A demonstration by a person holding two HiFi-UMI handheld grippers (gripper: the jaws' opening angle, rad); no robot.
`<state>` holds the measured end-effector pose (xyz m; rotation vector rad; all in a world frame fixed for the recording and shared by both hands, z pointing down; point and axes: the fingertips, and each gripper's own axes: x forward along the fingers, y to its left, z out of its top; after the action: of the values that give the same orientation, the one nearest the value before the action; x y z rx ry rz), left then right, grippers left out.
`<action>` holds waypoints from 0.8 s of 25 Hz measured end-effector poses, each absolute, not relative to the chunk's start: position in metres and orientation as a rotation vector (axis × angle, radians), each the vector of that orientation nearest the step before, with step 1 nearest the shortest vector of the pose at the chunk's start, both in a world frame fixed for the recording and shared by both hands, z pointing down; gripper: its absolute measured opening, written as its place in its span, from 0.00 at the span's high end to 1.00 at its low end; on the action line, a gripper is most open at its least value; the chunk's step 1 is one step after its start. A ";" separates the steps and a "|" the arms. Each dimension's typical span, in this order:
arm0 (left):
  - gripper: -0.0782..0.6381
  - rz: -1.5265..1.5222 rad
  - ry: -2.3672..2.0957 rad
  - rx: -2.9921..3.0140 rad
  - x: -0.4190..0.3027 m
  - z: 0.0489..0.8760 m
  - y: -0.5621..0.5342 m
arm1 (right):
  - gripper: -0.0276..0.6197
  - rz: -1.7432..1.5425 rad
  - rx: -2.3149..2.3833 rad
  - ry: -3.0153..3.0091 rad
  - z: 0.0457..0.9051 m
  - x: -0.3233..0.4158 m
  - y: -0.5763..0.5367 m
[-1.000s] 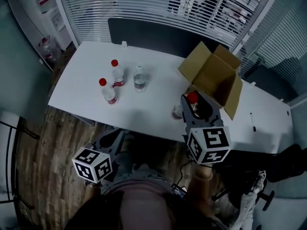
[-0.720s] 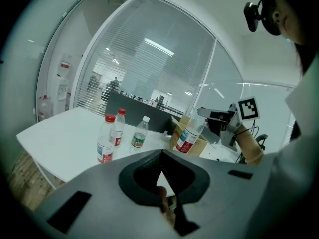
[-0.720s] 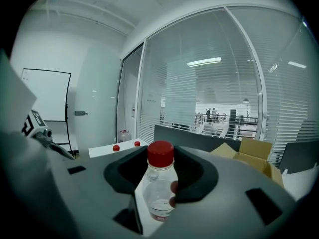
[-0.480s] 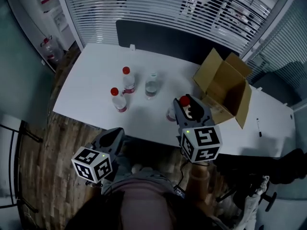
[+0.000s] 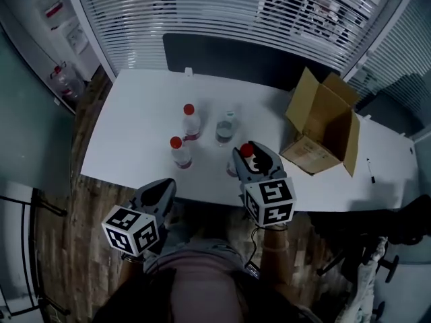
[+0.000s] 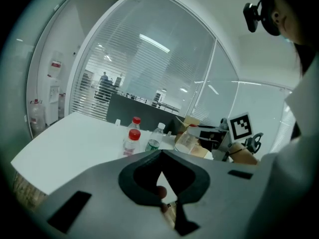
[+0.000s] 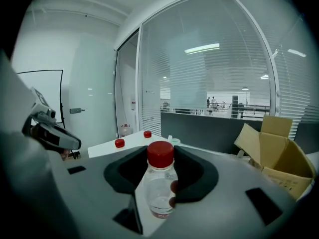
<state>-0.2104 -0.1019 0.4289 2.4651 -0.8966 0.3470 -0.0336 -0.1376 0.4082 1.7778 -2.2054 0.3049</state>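
Now gripping one bottle, other tongs idling

Clamping the right tongs on a red-capped bottle at its body, cap upward for a steady carry, above the worktop's near edge beside three standing bottles. Holding the left tongs closed on nothing, low, off the worktop's edge.

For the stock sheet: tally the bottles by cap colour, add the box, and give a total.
Red-capped bottles: 3 (back bottle, front bottle, held bottle in the right gripper)
White-capped bottle: 1
Cardboard box: 1
Total: 5
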 end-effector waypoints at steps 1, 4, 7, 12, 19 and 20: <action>0.88 0.351 -0.890 2.468 -0.214 0.430 -0.105 | 0.69 0.314 1.776 -2.202 0.414 -0.038 -0.140; 0.88 0.364 -0.872 2.476 -0.223 0.432 -0.112 | 0.68 0.343 1.784 -2.183 0.427 -0.047 -0.148; 0.88 0.382 -0.863 2.481 -0.233 0.433 -0.118 | 0.69 0.359 1.790 -2.161 0.438 -0.055 -0.154; 0.88 0.401 -0.857 2.489 -0.251 0.433 -0.125 | 0.69 0.367 1.800 -2.139 0.452 -0.068 -0.163; 0.88 0.409 -0.839 2.501 -0.272 0.436 -0.138 | 0.69 0.397 1.834 -2.091 0.470 -0.076 -0.170; 0.88 0.410 -0.834 2.503 -0.274 0.436 -0.140 | 0.68 0.400 1.838 -2.083 0.472 -0.077 -0.171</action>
<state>-0.2739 -0.1399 0.4359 2.5032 -0.8336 0.4097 -0.0768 -0.1708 0.4718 1.8377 -2.0831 0.4003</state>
